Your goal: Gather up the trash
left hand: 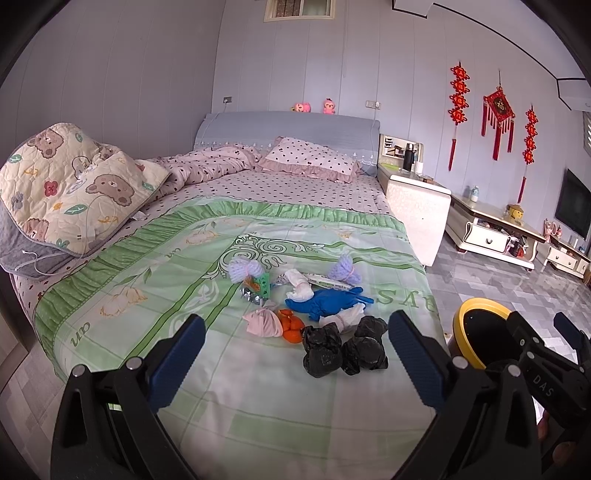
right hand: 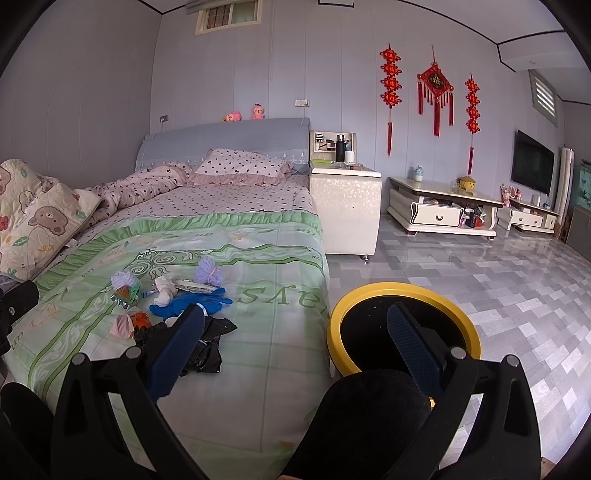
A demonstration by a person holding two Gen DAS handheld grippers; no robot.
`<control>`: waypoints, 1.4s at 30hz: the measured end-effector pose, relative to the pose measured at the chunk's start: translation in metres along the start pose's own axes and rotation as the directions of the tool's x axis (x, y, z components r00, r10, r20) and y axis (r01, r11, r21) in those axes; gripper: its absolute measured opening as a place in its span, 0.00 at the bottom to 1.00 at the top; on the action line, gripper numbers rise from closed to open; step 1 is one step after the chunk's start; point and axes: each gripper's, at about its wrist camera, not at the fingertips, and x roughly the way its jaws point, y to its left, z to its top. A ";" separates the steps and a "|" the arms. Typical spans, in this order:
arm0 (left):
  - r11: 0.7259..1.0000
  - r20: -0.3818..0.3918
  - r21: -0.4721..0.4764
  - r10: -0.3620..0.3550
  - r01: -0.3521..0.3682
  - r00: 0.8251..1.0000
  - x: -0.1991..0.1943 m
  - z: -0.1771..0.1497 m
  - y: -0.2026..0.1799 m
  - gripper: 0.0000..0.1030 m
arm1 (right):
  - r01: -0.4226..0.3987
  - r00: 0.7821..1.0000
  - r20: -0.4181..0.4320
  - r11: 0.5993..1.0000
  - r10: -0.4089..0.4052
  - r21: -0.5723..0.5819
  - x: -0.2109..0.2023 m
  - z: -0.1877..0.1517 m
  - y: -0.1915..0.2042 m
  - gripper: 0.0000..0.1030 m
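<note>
Grey tiled floor (right hand: 498, 295) lies open to my right, running from the bed's side edge to the white cabinets. Across the bed, the green quilt (left hand: 258, 406) is bare between me and the trash pile: blue glove (left hand: 328, 301), black bags (left hand: 343, 350), orange peel (left hand: 291, 325). Just beside the quilt's edge stands the yellow-rimmed bin (right hand: 402, 291). My left gripper (left hand: 295, 354) hangs released before the pile; my right gripper (right hand: 295, 354) is spread wide, empty, over the bin's rim.

Pale lilac panelled walls (right hand: 110, 74), small high window (right hand: 227, 14), red knot hangings (right hand: 435, 86), grey-blue padded headboard (left hand: 288, 129), white bedside cabinet (right hand: 345, 206), cream low TV stand (right hand: 443, 212), wall television (right hand: 533, 166), glossy grey tiled floor (right hand: 498, 280), soft daylight.
</note>
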 end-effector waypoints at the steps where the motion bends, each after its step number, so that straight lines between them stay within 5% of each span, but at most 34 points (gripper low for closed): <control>1: 1.000 0.000 0.000 0.000 0.000 1.000 0.000 0.000 0.000 0.93 | -0.001 1.000 -0.001 1.000 0.001 0.001 0.000 0.000 0.000 0.92; 42: 1.000 -0.011 -0.003 -0.001 0.001 1.000 0.002 -0.007 -0.001 0.93 | -0.011 1.000 -0.018 1.000 0.011 0.005 0.001 0.000 -0.004 0.92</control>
